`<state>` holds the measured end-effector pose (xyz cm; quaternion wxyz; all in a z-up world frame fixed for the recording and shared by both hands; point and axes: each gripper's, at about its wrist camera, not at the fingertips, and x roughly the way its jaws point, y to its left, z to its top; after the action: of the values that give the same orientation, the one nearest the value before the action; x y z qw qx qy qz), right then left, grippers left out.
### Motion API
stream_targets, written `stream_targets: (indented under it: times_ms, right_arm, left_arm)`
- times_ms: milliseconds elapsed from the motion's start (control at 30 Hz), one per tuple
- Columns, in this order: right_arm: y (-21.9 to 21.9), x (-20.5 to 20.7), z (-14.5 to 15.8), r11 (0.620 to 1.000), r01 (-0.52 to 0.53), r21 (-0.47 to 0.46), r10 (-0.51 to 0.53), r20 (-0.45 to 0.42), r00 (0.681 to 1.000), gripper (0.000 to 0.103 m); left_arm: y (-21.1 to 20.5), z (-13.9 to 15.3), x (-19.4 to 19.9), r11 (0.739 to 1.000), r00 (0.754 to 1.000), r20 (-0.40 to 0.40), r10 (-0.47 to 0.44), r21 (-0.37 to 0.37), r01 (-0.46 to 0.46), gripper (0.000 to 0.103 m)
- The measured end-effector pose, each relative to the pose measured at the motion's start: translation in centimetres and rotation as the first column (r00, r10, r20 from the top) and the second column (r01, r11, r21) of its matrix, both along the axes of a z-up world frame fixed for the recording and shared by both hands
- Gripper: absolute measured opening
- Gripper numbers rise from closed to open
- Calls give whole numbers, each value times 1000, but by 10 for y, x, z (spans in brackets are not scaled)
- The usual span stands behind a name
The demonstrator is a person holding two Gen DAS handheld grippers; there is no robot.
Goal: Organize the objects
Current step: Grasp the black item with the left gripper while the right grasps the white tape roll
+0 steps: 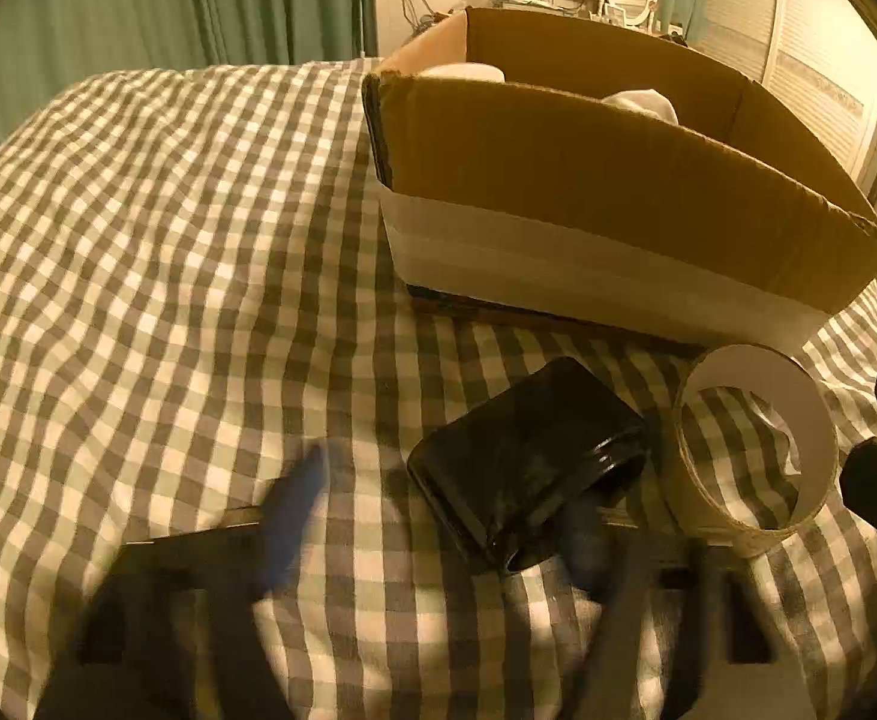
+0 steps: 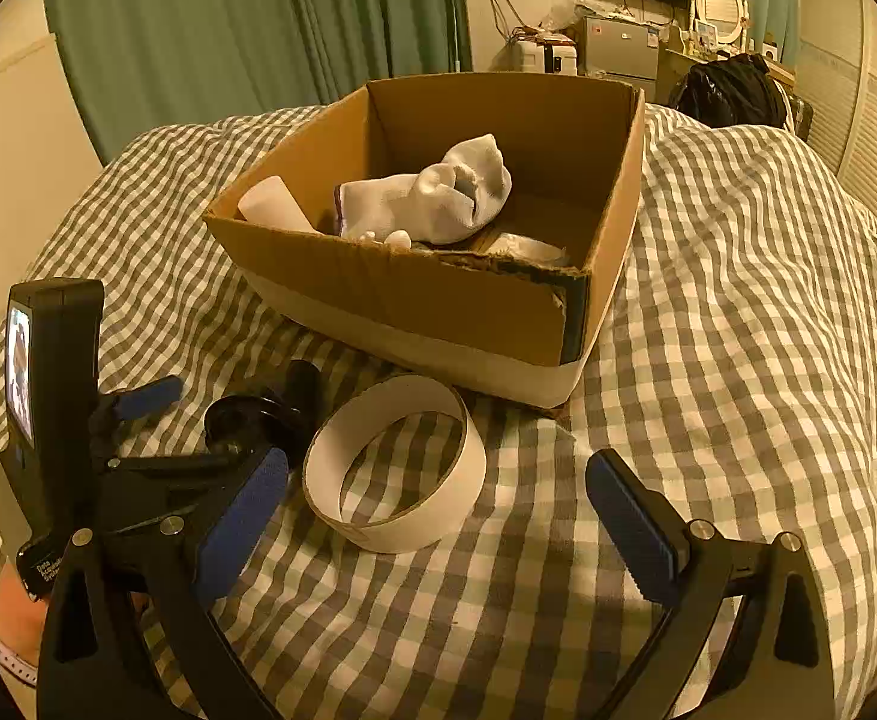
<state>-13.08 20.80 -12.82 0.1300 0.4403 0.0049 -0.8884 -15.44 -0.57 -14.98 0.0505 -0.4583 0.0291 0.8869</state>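
Right wrist view: right tongs (image 2: pixel 438 531) apart near tape ring (image 2: pixel 395 468); left tongs (image 1: pixel 438 516) apart, blurred.

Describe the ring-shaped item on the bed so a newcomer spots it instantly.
Start at the open cardboard box on the checked bedspread. Just in front of it, nearer the cameras, lies a tape roll, pale and hollow, with the checks visible through its middle. The black roll beside it is dark, glossy and flattened, not an open ring.
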Motion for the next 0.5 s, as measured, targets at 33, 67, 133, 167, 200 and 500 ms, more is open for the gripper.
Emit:
stream_targets:
  times_ms: [33,67,133,167,200,500]
  right_arm:
    - [0,0,0,1000,1,1,-1,1,1000,100]
    - [0,0,-1,1000,2,3,-2,2,1000,100]
    - [-2,1,-2,1000,1,12,-1,3,1000,100]
    - [-3,1,-3,1000,-3,16,3,3,1000,100]
    - [-4,1,-3,1000,-8,19,8,3,1000,100]
    - [-29,-2,-23,992,-85,98,81,39,996,97]
  left_arm:
    - [0,0,0,1000,1000,5,-6,6,6,35]
    - [-1,1,2,1000,1000,7,-2,0,2,28]
    - [-3,4,5,1000,1000,10,17,-14,-16,22]
    - [-5,6,7,1000,1000,11,20,-3,-20,19]
    - [-7,9,10,1000,1000,9,23,8,-23,19]
    - [-18,44,39,998,995,-90,44,-40,-48,18]
